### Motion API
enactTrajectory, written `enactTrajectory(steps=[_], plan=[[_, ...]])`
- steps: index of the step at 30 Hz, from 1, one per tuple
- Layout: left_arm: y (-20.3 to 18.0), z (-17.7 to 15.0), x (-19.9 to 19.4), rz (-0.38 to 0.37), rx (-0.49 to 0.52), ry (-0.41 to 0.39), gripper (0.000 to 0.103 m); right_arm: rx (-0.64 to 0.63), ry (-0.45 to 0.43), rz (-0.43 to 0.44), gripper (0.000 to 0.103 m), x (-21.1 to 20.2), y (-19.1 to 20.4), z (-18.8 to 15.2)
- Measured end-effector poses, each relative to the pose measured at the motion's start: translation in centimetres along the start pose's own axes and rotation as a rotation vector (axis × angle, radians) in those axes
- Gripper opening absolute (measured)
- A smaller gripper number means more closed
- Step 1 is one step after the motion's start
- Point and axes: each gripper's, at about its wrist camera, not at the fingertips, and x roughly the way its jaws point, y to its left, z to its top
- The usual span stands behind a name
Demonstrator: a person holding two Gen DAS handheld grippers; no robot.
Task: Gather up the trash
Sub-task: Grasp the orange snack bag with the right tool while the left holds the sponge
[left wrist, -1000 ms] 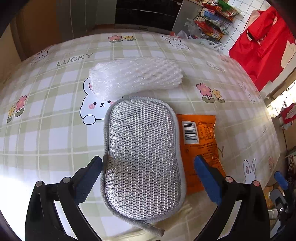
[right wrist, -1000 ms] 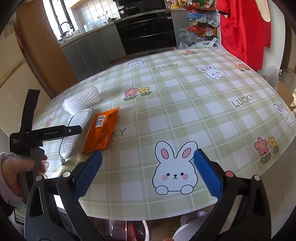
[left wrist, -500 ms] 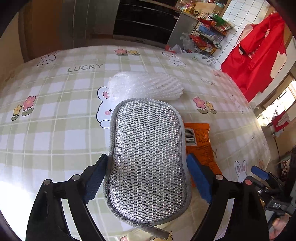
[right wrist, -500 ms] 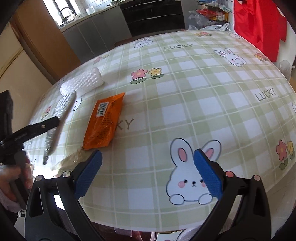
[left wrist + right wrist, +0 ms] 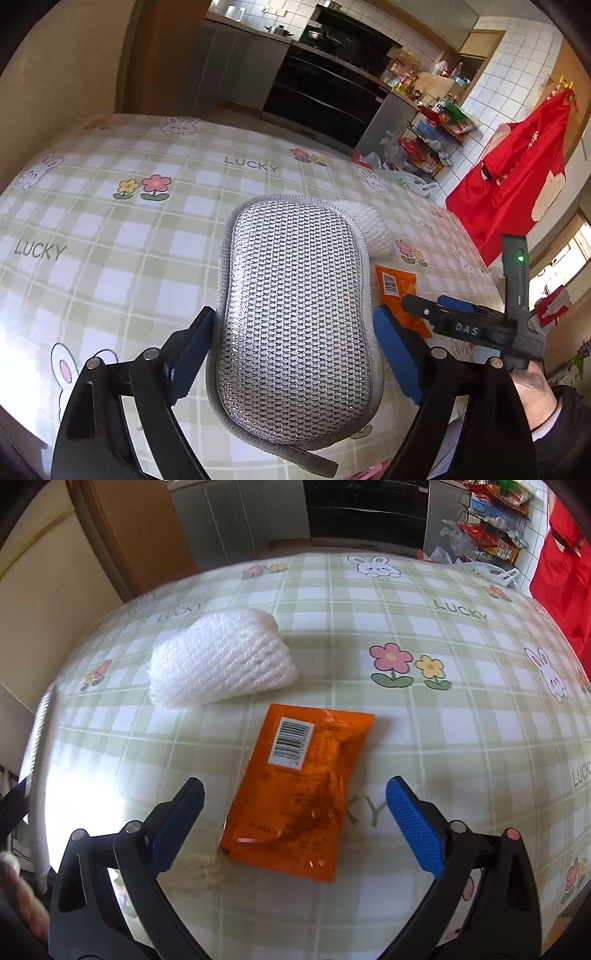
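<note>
Left gripper (image 5: 295,354) pinches the silver mesh scouring pad (image 5: 295,314), lifted above the table (image 5: 110,229). Right gripper (image 5: 295,823), spread, straddles the orange snack wrapper (image 5: 299,786); beyond lies the white foam net (image 5: 221,661). Judged: 1 item lifted, 2 left on the table.

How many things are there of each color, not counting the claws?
Silver: 1, the mesh scrubbing pad held in the left claw.
White: 1, the foam net sleeve on the table.
Orange: 1, the snack wrapper in front of the open right claw.
Total: 3.
</note>
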Motion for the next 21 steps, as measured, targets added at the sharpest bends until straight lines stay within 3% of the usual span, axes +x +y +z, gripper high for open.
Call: enactTrajectory(steps=[3,12,14,16,21], plan=[[1.5,-0.9,-1.4,0.016,-0.036,-0.02,0.084,-0.012,0.026,-0.071,0.097,1.6,0.7,0.6],[3.2,-3.1,-4.1,-0.003,-0.089,-0.067,0.084,0.008,0.083,-0.114,0.093,3.5,1.0,0.2],[3.2,-3.5,-4.3,-0.011,-0.092,-0.07,0.084,0.01,0.082,-0.114,0.089,3.3,0.9,0.2],[3.1,-3.9,-4.5,-0.019,-0.093,-0.069,0.084,0.005,0.073,-0.103,0.074,2.9,0.8,0.1],[3.4,-4.4,-5.0,-0.023,-0.101,-0.077,0.084,-0.032,0.035,-0.104,0.06,1.3,1.2,-0.4]])
